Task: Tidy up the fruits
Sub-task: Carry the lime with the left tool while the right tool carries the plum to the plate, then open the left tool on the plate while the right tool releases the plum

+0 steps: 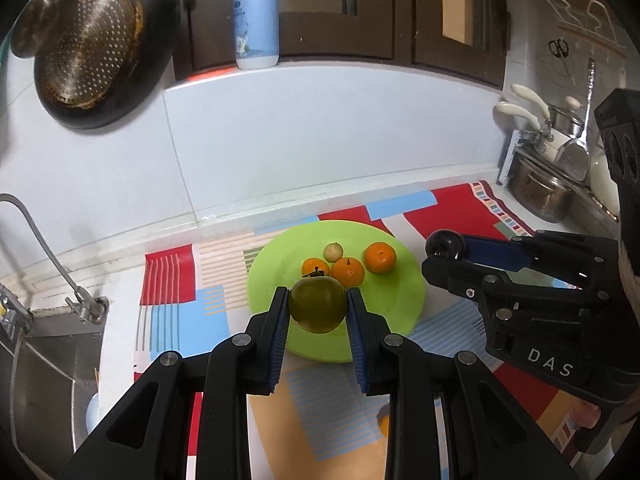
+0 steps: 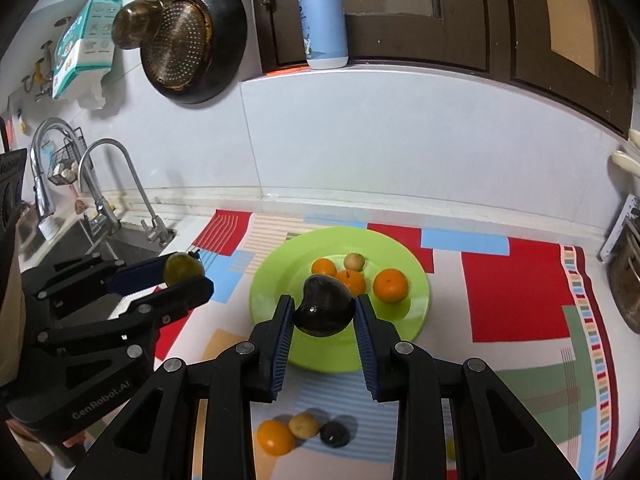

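Observation:
A lime green plate [image 1: 396,304] [image 2: 280,288] lies on the patterned mat and holds three oranges [image 1: 380,257] [image 2: 391,285] and a small pale round fruit [image 1: 333,251] [image 2: 354,261]. My left gripper [image 1: 318,308] [image 2: 188,270] is shut on a round olive-green fruit [image 1: 318,308] [image 2: 183,269] above the plate's near edge. My right gripper [image 2: 324,312] [image 1: 444,248] is shut on a dark avocado [image 2: 326,308] [image 1: 444,242] over the plate's front part. An orange [image 2: 275,436], a yellowish fruit [image 2: 304,425] and a dark fruit [image 2: 335,434] lie on the mat below my right gripper.
A steel sink [image 2: 100,240] with taps [image 2: 96,184] lies at the left. A dark pan with a strainer [image 1: 92,48] hangs on the wall. A blue soap bottle [image 1: 256,16] stands on the ledge. Steel pots [image 1: 540,188] stand at the right.

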Available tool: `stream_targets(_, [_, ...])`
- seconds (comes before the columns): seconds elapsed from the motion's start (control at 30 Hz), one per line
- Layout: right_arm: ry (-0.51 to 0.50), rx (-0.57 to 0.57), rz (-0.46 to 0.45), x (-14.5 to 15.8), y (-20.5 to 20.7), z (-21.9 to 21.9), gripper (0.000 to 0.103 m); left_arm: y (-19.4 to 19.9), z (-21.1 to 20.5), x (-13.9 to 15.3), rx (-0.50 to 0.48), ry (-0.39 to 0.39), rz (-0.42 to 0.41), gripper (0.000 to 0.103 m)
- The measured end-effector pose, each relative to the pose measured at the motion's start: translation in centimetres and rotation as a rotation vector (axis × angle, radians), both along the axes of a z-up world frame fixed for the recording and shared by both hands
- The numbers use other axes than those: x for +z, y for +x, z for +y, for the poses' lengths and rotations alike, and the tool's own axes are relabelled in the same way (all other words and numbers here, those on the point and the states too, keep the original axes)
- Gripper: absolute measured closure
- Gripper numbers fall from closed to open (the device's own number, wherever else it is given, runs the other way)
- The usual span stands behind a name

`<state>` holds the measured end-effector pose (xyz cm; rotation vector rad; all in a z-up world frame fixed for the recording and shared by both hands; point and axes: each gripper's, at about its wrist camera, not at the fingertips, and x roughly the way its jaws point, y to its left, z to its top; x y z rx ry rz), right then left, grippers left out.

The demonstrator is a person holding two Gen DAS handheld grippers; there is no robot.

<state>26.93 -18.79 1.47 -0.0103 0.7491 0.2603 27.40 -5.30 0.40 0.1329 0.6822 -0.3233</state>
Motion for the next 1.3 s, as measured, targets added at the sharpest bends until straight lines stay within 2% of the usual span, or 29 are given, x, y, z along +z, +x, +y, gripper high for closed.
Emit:
stream_targets(0.5, [-0.002, -0.008, 0.085, -3.1, 5.1, -1.0, 0.071, 5.6, -1.2, -3.3, 0.006, 0.006, 0.089, 0.075])
stream_targets(0.83, [0.01, -0.037, 0.161, -6.8, 7.8, -1.7, 0.071, 8.7, -1.8, -6.6, -0.004, 0.009, 0.168, 0.075])
stream_targets(1.03, [0.017, -0.051, 0.214, -8.7, 9.0, -2.1, 0.071, 9.9, -2.5, -8.2, -0.019, 0.015, 0.207, 0.075])
stream_targets(1.3, [0.018, -0.064, 0.236, -9.8, 9.8, -2.4, 0.071, 10.7, -3.1, -9.5, -0.031, 0.022, 0.235, 0.075])
